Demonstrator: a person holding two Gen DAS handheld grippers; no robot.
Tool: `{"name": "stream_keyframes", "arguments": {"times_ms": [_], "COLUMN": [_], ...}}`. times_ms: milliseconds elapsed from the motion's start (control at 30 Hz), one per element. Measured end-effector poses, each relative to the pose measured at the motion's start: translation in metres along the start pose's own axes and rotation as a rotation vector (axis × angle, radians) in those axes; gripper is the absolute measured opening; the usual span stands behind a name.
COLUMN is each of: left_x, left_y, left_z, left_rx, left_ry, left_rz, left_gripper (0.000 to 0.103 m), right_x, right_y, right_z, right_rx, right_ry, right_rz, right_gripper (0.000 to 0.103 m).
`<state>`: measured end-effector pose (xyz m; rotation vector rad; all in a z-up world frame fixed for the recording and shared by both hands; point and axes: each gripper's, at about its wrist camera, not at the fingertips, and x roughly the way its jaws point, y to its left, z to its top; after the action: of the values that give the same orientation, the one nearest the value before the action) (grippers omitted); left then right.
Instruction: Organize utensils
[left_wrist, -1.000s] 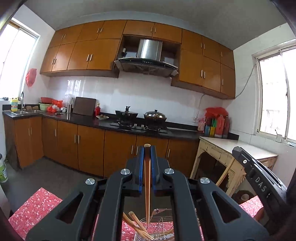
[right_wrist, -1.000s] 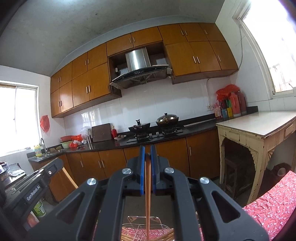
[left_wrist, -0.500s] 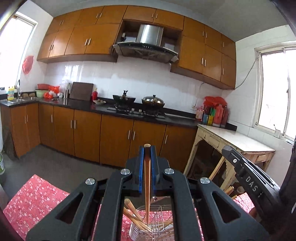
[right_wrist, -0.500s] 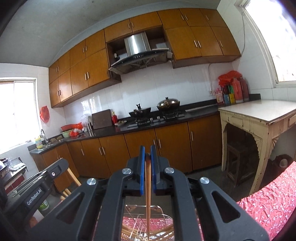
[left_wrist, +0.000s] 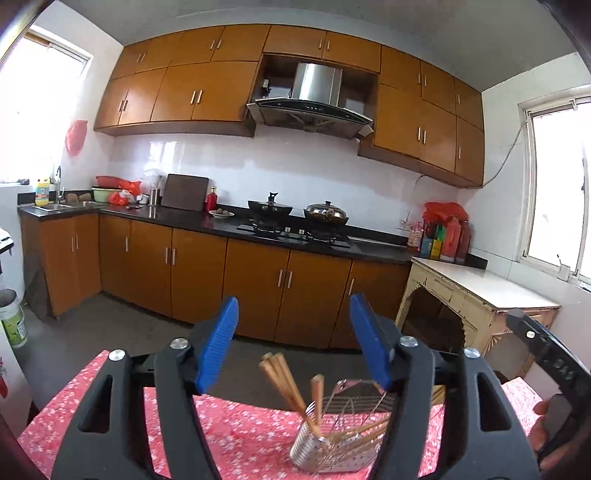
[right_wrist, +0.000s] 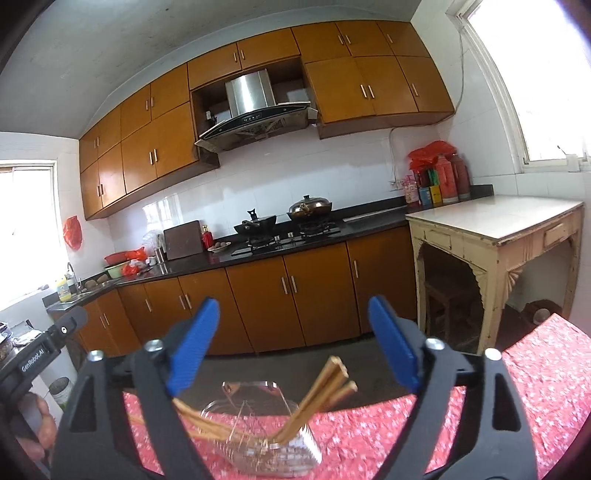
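A wire utensil basket (left_wrist: 343, 439) stands on a red flowered tablecloth (left_wrist: 229, 435). Wooden chopsticks (left_wrist: 284, 380) lean out of its perforated metal cup. My left gripper (left_wrist: 293, 343) is open and empty, above and just behind the basket. The basket also shows in the right wrist view (right_wrist: 266, 439), with chopsticks (right_wrist: 325, 391) sticking up to the right and others lying to the left. My right gripper (right_wrist: 293, 343) is open and empty above it. Each gripper's body shows at the edge of the other's view.
Beyond the table are brown kitchen cabinets (left_wrist: 258, 280), a black counter with a wok and a lidded pot (left_wrist: 325, 212), and a pale side table (left_wrist: 476, 291) at the right under a window.
Both grippers were shut on a chopstick held upright. Both have opened and let go, and the chopsticks now stand in the basket. Both views have tilted down toward the table.
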<state>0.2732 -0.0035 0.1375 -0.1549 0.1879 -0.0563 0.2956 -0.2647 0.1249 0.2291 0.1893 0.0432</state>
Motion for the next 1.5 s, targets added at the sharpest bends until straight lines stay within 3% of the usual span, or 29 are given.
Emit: {"name": "stream_keyframes", "arguments": {"times_ms": [133, 300, 433, 633, 1033, 1500], "left_x": [-0.023, -0.055, -0.080, -0.107, -0.149, -0.166], "left_y": [0.013, 0.024, 0.022, 0.025, 0.025, 0.028], "left_z": [-0.007, -0.027, -0.051, -0.084, -0.127, -0.141], "left_rx": [-0.009, 0.001, 0.061, 0.107, 0.159, 0.149], "left_ry": [0.009, 0.022, 0.022, 0.060, 0.076, 0.078], "left_rz": [-0.001, -0.003, 0.004, 0.034, 0.072, 0.038], "left_gripper": [0.077, 0.092, 0.101, 0.101, 0.101, 0.101], "right_x": [-0.035, -0.069, -0.095, -0.134, -0.188, -0.202], "right_y": [0.008, 0.018, 0.026, 0.042, 0.062, 0.051], "right_z": [-0.020, -0.053, -0.083, -0.121, -0.159, -0.162], "right_rx": [-0.038, -0.050, -0.080, -0.136, -0.254, -0.210], "right_ry": [0.032, 0.081, 0.114, 0.105, 0.049, 0.051], "right_rz": [0.031, 0.052, 0.018, -0.049, -0.126, -0.107], "right_gripper": [0.099, 0.099, 0.099, 0.099, 0.099, 0.099]}}
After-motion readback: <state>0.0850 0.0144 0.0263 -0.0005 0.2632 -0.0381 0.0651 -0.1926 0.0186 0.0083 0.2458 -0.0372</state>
